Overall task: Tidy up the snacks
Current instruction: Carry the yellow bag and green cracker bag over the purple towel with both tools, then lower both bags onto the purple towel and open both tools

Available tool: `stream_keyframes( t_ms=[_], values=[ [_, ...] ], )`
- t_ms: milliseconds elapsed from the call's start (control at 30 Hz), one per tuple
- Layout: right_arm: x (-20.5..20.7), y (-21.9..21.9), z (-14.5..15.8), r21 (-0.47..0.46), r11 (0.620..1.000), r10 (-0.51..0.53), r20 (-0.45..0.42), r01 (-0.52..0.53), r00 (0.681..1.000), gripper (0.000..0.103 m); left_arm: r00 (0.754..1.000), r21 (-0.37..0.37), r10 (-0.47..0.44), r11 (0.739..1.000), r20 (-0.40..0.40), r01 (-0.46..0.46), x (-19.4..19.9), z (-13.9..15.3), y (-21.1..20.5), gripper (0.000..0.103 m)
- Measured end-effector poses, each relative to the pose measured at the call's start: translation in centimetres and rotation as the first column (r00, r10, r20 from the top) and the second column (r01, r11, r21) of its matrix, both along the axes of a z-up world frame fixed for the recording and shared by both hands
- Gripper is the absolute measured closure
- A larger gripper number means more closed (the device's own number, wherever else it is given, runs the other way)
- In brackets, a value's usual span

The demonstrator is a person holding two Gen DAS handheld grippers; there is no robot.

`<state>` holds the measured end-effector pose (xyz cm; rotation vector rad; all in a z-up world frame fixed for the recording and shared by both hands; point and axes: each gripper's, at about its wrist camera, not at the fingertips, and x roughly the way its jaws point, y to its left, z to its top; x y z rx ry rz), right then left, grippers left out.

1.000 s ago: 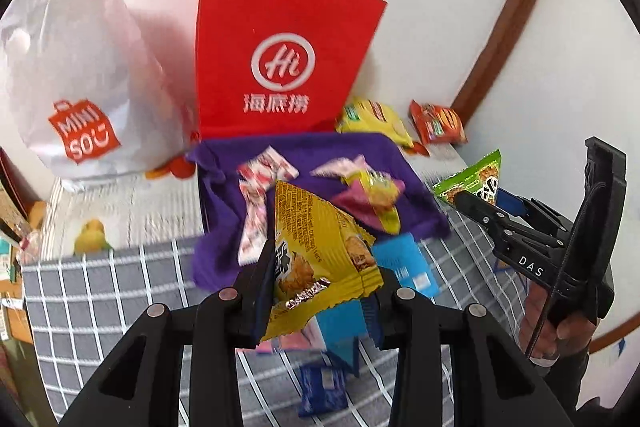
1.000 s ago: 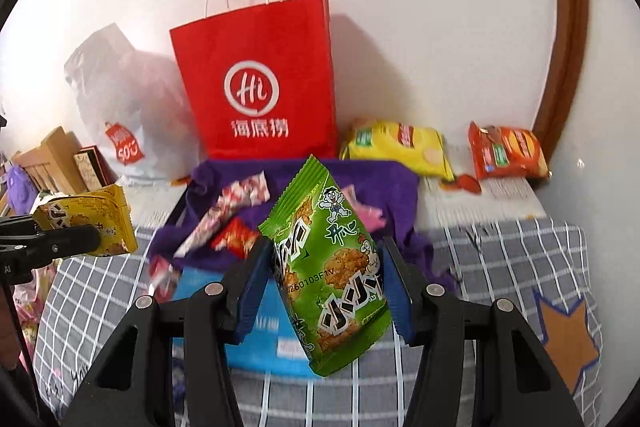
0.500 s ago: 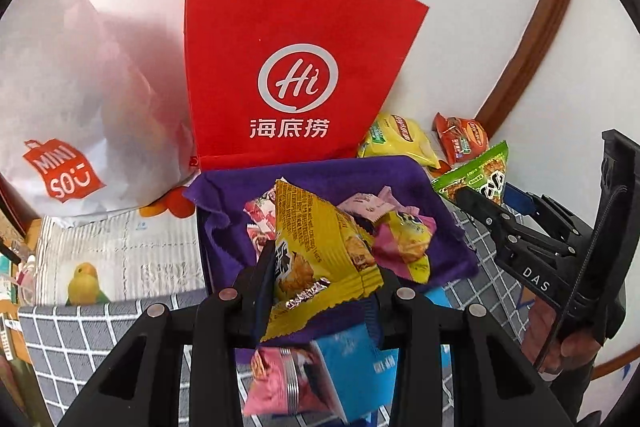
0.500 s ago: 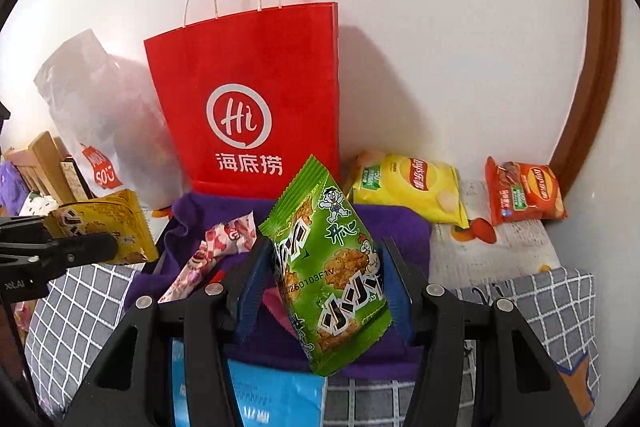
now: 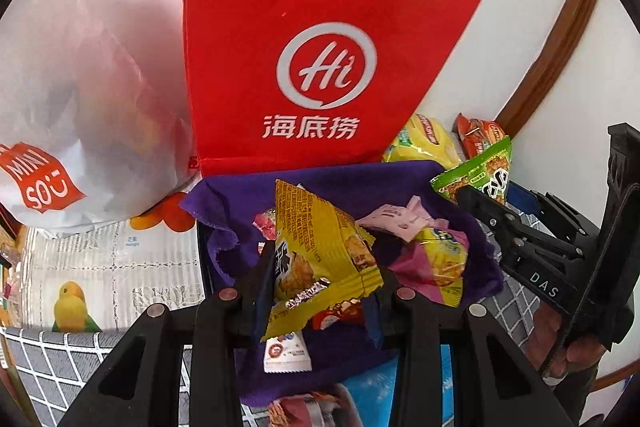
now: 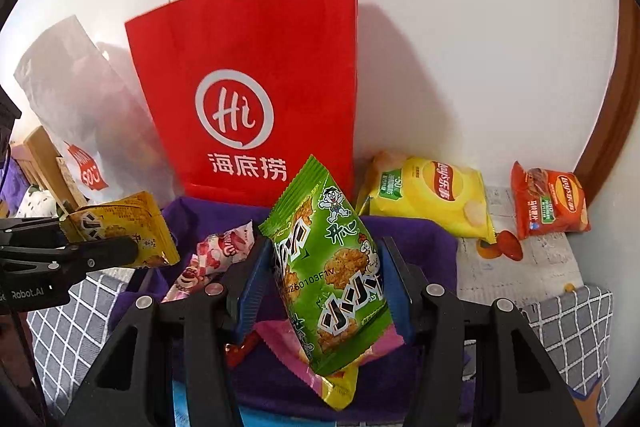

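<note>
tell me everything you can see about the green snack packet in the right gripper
The green snack packet is a small, puffed pillow pouch of glossy film with crimped, serrated end seals. It is printed with a cartoon boy, a chicken, crispy snack pieces, bold black-and-white characters and a stamped code. It hangs tilted, top seal up-left, pinched at its sides between the right gripper's blue fingers, lifted above the purple cloth. It looks sealed and undamaged.
</note>
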<state>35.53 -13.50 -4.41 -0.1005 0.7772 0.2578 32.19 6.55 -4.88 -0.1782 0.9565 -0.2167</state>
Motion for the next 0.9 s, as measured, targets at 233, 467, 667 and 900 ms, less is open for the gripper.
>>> stream_keyframes(
  t_ms=[233,467,667,900],
  values=[
    [1.5,0.0,-1.7,0.016,1.000,0.001,-0.025,0.000,1.000,0.050,1.000,0.005,0.010,1.000,-0.024,-0.009,0.9,-1.2,0.7,0.068],
    [2.4,-0.3,-3.8,-0.018,1.000,0.011,-0.085,-0.013,0.996,0.050,0.998,0.009,0.000,1.000,-0.061,0.001,1.5,-2.7,0.5,0.068],
    [2.8,-0.6,-4.8,-0.044,0.999,0.020,-0.116,-0.025,0.993,0.049,0.997,0.008,-0.010,1.000,-0.078,0.011,1.7,-3.4,0.1,0.068],
    [2.9,-0.2,-5.5,-0.074,0.996,0.029,-0.130,-0.039,0.991,0.049,0.996,0.001,-0.022,1.000,-0.092,0.022,2.0,-4.0,-0.3,0.068]
  ],
)
